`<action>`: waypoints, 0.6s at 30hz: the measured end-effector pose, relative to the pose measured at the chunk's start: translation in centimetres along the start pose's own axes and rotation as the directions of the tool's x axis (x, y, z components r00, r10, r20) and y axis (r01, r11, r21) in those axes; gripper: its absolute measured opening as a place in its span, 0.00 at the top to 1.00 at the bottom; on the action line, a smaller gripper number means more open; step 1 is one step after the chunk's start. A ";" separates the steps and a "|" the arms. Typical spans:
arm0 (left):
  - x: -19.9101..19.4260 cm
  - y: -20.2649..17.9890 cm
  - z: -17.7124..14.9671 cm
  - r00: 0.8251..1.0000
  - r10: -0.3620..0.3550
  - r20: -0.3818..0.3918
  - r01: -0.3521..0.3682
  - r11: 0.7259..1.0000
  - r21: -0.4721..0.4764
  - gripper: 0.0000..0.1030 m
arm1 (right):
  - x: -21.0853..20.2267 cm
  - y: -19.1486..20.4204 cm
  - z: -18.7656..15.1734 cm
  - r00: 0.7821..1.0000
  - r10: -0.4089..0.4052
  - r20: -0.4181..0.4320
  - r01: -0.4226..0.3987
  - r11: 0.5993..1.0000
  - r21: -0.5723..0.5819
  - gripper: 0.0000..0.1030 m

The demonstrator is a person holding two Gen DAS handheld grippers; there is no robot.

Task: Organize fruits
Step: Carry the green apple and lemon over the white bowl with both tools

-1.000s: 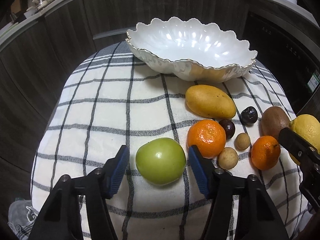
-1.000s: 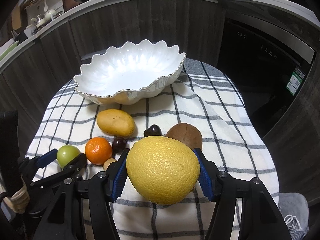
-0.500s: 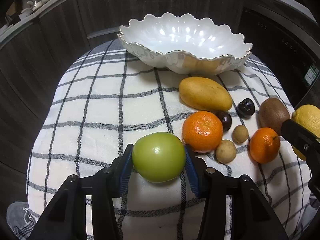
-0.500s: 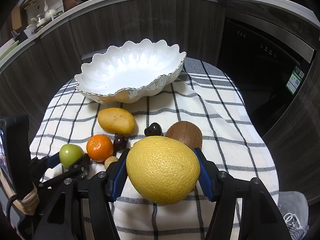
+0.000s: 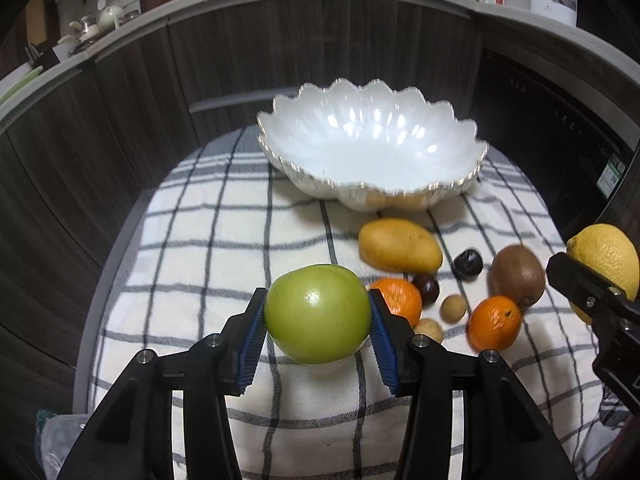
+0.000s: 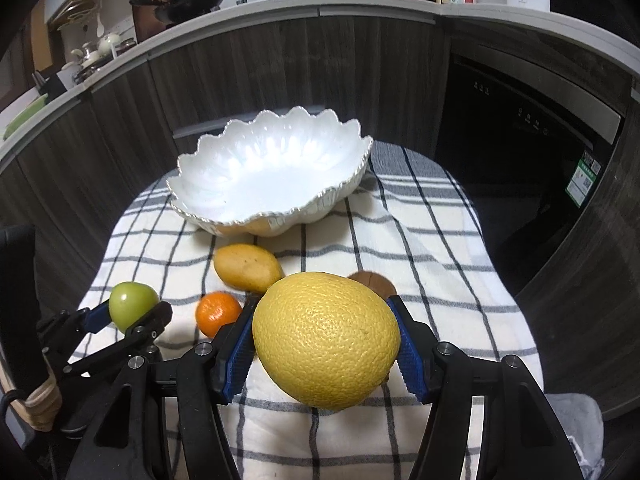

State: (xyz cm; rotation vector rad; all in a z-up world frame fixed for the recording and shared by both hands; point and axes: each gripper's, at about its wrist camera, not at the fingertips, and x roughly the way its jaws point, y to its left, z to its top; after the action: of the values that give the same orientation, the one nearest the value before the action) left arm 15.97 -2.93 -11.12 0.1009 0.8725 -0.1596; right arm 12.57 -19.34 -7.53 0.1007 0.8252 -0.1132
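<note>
Kitchen cabinets in dark wood wrap around a small table (image 5: pixel 208 240) covered in a black-and-white checked cloth, with a white scalloped bowl (image 5: pixel 372 148) at the far end, nothing in it yet. I'll use that bowl as the reference.

Left hand-held gripper (image 5: pixel 317 332) is clamped on a green apple (image 5: pixel 317 314), held above the cloth on the near-left side of the bowl. Right hand-held gripper (image 6: pixel 326 346) is squeezing a big yellow citrus (image 6: pixel 326 340), near-right of the bowl, also off the cloth.

On the cloth on the near side of the bowl: a mango (image 5: pixel 400 245) closest to it, then two oranges (image 5: pixel 398 304), a kiwi (image 5: pixel 518 276), two dark plum-ish things and two small tan round ones.

Handling guess: the apple is firm and smooth-skinned, so it could slip; gripping across its widest middle looks right. The citrus looks heavier with a pebbly rind, better grip, a bit of give. That bowl looks like ceramic, so I'd lower the fruit in, not drop it.
</note>
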 end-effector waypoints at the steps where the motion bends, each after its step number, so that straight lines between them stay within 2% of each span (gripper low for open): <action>1: -0.4 0.1 0.3 1.000 0.001 0.009 -0.001 1.000 -0.002 0.54 | -0.2 0.0 0.3 1.000 0.004 0.005 -0.004 1.000 0.000 0.40; 8: -2.5 0.4 2.7 0.998 0.003 0.069 -0.002 1.000 -0.010 0.54 | -1.4 -0.2 2.3 0.999 0.007 0.048 -0.007 1.000 0.002 0.40; 18: -2.9 0.6 6.3 0.994 0.005 0.113 -0.002 1.000 -0.021 0.54 | -1.2 -0.4 6.0 0.995 0.028 0.098 -0.029 1.000 0.002 0.40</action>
State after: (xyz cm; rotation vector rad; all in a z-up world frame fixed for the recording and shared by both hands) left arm 19.00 -3.03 -4.86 0.0734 0.7605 -0.1515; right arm 16.07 -20.44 -2.60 0.1093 0.7259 -0.0918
